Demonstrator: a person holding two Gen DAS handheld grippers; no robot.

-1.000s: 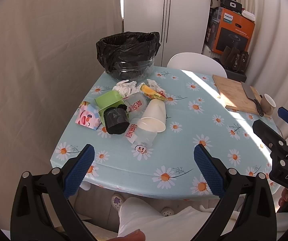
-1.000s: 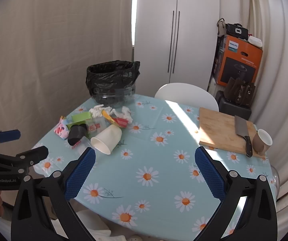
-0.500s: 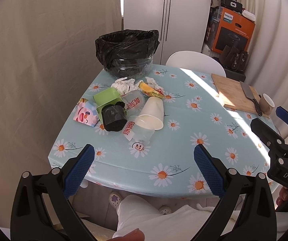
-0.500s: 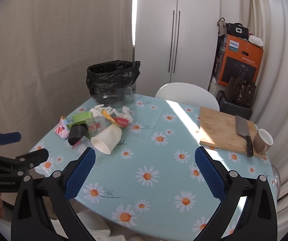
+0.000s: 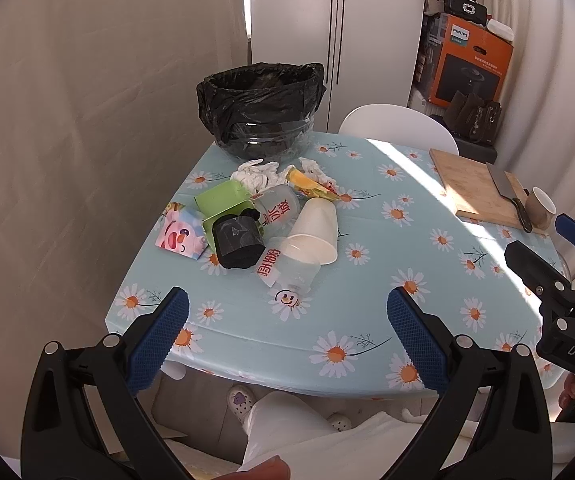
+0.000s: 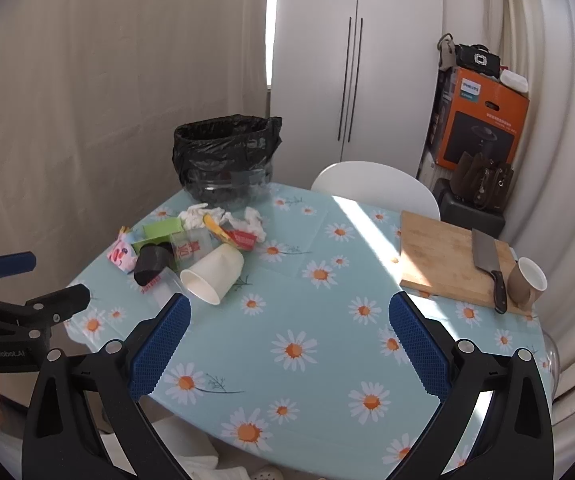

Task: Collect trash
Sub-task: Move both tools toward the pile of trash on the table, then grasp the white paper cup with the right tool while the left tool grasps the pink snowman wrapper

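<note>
The trash sits in a heap on the far left part of the table [image 5: 367, 280], just in front of the bin [image 5: 261, 112]. In the heap there is a white cup [image 5: 315, 232] lying on its side, a clear cup [image 5: 295, 268] touching it, a black roll [image 5: 237, 240], a green box [image 5: 221, 200], a pink pack [image 5: 179, 234], some white tissues [image 5: 255, 174] and a yellow wrapper [image 5: 307, 184]. The bin has a black bag in it and stands at the back of the table. Nothing looks picked up yet, so I think this is the very start: getting ready to reach for the first piece. The left gripper [image 5: 287, 330] is spread wide and holds nothing. It hangs over the near edge, pointing at the heap. The right gripper [image 6: 287, 330] is spread wide too, and holds nothing, over the middle of the table. Next, I think one gripper needs to go forward and down to a piece, like the white cup, then close on it gently so the cup does not squash. The board [image 6: 443, 256], the knife [image 6: 487, 264] and the mug [image 6: 527, 282] sit well apart on the right.
</note>
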